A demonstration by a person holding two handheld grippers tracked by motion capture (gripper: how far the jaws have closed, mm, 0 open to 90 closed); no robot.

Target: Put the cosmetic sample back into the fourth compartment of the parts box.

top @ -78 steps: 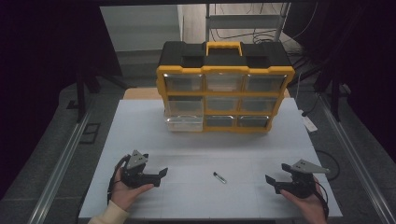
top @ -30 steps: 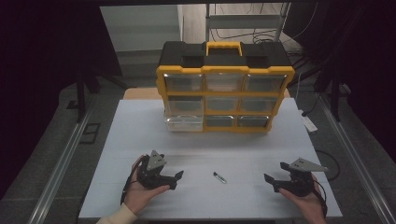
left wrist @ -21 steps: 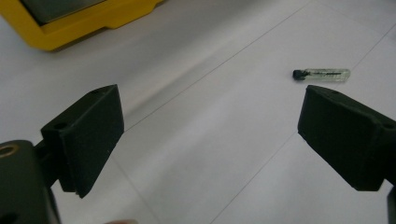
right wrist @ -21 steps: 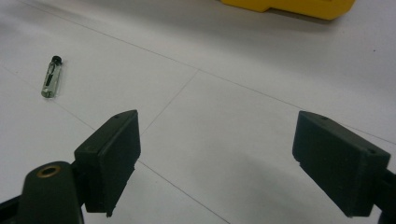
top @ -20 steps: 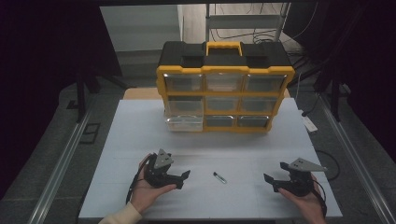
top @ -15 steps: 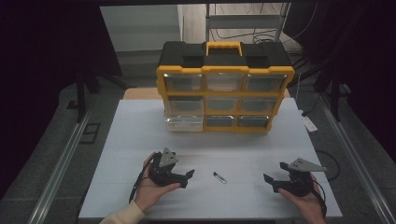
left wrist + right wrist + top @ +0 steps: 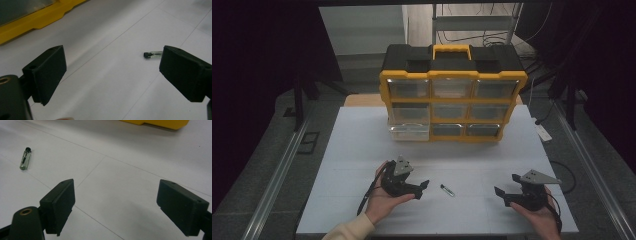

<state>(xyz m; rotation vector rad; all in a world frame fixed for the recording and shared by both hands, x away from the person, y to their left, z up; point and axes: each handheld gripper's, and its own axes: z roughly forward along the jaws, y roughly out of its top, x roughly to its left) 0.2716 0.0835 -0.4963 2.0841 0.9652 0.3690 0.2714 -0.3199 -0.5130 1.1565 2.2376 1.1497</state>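
Jaws of left gripper are standing wide apart, gripping nothing. Small glass vial is lying flat on white table, just beside the left gripper's right jaw tip, seemingly not touching. Right gripper is also gaping wide, well apart from the vial. Yellow organizer is sitting at the table's far side.

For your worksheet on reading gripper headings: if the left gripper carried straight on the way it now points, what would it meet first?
Probably the small glass vial lying on the white table. The left gripper, jaws open, points toward it, though in the left gripper view the vial sits off-centre by one jaw, so it might just pass.
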